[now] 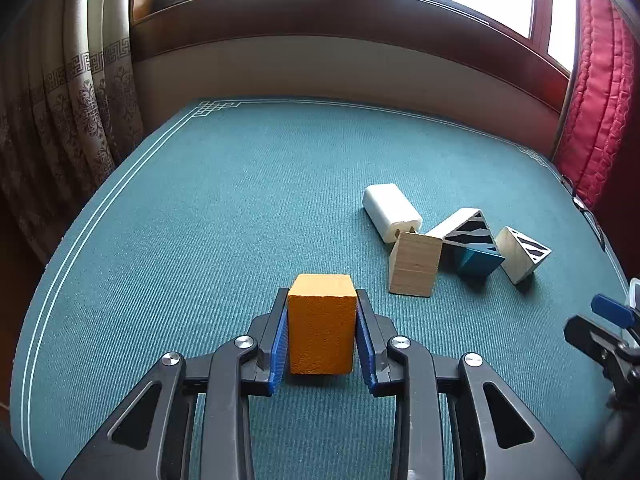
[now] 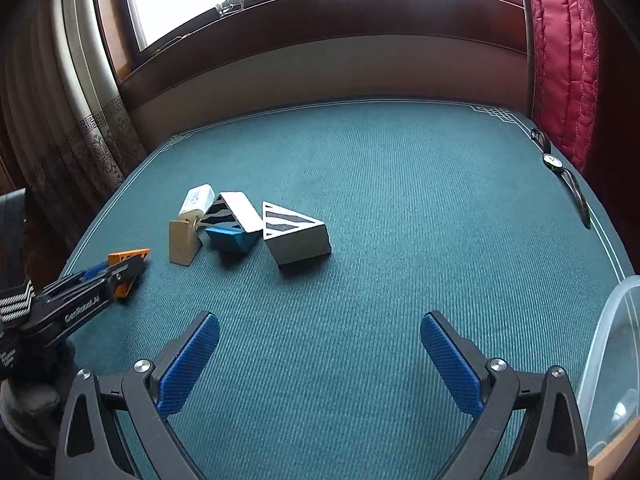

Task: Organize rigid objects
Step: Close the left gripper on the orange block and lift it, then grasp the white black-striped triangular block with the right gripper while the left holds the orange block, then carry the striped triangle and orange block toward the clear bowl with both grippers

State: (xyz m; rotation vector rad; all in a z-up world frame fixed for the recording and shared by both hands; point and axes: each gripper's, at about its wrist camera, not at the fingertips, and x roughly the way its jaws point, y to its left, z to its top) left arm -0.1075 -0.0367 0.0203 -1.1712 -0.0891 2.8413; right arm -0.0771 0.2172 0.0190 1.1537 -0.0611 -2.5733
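orange block point(image 1: 322, 322) – rough, boxy, upright, clamped btwn left gripper point(image 1: 322, 336) fingers

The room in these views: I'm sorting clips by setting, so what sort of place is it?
Probably a lived-in home room, not a lab: patterned curtains hang beside a dark wood-framed window, and a wristwatch lies on the green cloth-covered table.
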